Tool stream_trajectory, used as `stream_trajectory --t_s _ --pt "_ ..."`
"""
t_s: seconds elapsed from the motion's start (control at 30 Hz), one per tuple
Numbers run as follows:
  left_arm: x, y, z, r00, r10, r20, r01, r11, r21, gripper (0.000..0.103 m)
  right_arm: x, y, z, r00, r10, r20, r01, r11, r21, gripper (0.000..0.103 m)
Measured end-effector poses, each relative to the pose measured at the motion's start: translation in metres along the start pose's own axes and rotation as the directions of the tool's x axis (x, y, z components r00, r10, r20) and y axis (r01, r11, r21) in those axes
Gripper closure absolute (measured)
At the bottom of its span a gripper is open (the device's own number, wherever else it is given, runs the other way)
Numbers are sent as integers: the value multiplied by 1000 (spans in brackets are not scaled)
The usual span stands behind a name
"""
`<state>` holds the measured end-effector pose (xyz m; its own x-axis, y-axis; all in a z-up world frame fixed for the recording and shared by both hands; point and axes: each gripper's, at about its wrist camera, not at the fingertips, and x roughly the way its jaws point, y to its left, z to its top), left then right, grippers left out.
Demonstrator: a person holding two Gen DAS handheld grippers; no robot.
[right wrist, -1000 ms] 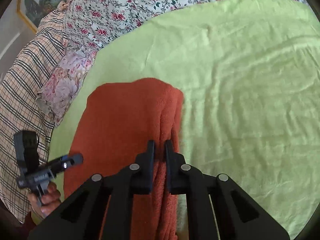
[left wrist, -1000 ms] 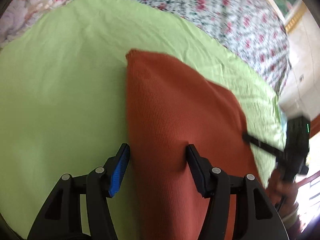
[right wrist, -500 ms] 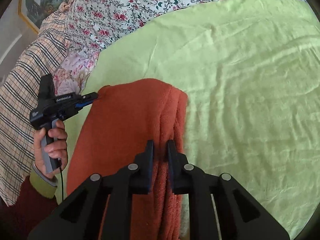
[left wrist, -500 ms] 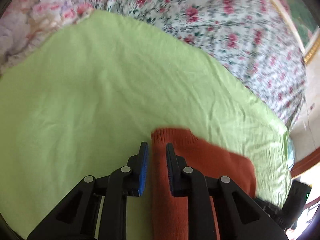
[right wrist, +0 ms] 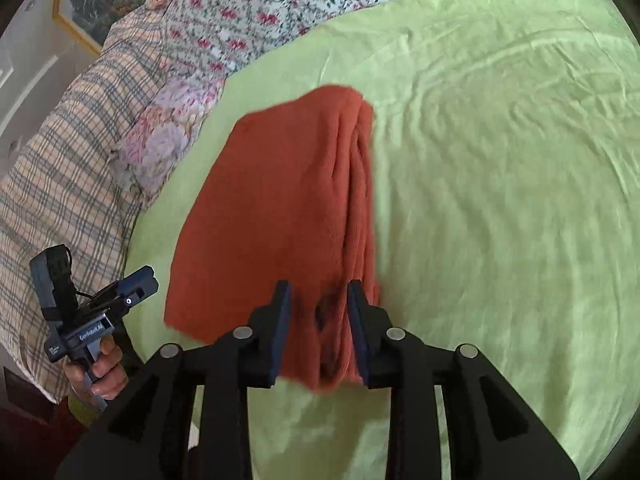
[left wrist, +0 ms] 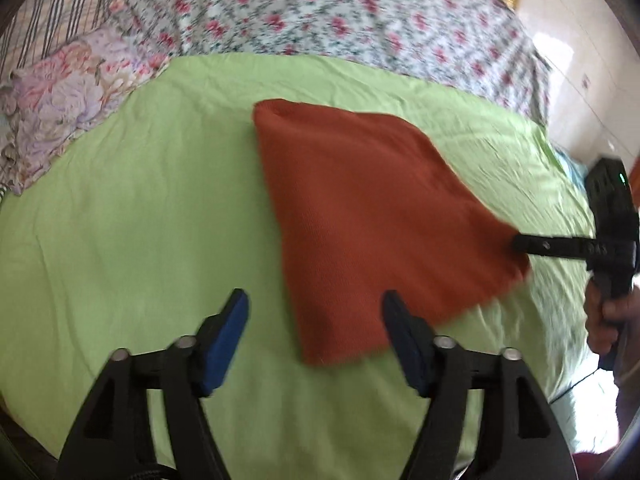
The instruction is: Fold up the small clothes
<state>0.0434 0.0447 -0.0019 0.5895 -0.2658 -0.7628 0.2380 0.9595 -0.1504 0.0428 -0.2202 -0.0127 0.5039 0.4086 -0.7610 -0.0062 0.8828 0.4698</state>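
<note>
The sweater point(left wrist: 372, 216) is matt, ribbed rust-orange knit, lying on a smooth, lightly creased matt green sheet point(left wrist: 132, 216) beside a floral cotton cover point(left wrist: 320, 16), while the left claw point(left wrist: 314, 322) is matt black plastic with blue rubbery pads point(left wrist: 228, 332).

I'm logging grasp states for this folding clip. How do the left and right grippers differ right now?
The left gripper is wide open with only the garment's near corner between its fingers; the right gripper is parted more narrowly, straddling the bunched edge of the rust-orange knit garment. The left gripper's pads are bright blue; the right's look dark. Both are black two-finger tools over the green sheet.
</note>
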Motion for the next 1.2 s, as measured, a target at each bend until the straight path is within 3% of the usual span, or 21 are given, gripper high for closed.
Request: stream_trajectory --t_s 0.1,0.13,0.17,0.2,0.3,0.4,0.47,0.53,0.6,0.67,0.7,0.8,0.87,0.97,1.1,1.2 --pt "2 -16 -18 1000 30 -8 -29 998 63 26 10 10 -12 999 -10 -32 9 999 -33 74" --pt "3 -19 -22 999 40 -9 -40 996 80 24 15 13 -14 999 -22 -50 20 999 -39 90" --pt "7 -22 -26 997 71 -11 -70 992 100 24 20 15 -14 997 -28 -65 25 999 -39 98" --pt "12 -26 -29 994 105 -15 -103 988 117 24 23 18 -12 998 -16 -66 14 999 -31 98" --pt "19 -27 -31 990 139 -18 -136 984 114 24 6 29 11 993 121 12 -122 992 25 98" --pt "21 -27 -27 984 176 1 -175 980 91 26 -29 45 34 967 223 122 -225 974 7 98" --pt "28 -24 -26 977 210 -23 -208 975 76 46 -42 50 40 962 229 151 -229 973 -12 98" --pt "27 -21 -27 980 197 -30 -195 979 61 51 -44 49 40 967 202 158 -202 979 -19 98" --pt "22 -12 -26 981 191 -26 -191 982 9 76 -41 38 34 973 179 147 -183 983 16 98" --pt "16 6 -24 995 98 -35 -101 988 -114 84 -40 37 31 975 169 143 -172 985 9 98" --pt "15 12 -24 997 73 -42 -78 985 -156 88 -37 34 26 983 129 128 -127 992 -19 99" --pt "21 11 -31 995 57 -81 -71 982 -173 92 -15 23 7 998 -16 67 21 998 -62 99" --pt "28 8 -37 993 60 -105 -77 983 -169 92 11 4 -14 989 -149 8 149 985 -86 99" --pt "30 7 -37 992 67 -107 -84 982 -168 92 27 -7 -24 980 -200 16 200 975 -95 99" --pt "23 7 -35 991 35 -126 -51 990 -129 90 27 -7 -18 979 -206 -2 205 975 -85 99" --pt "8 12 -35 992 -11 -130 -1 996 -92 89 18 -8 -15 981 -189 -34 186 980 -70 86"
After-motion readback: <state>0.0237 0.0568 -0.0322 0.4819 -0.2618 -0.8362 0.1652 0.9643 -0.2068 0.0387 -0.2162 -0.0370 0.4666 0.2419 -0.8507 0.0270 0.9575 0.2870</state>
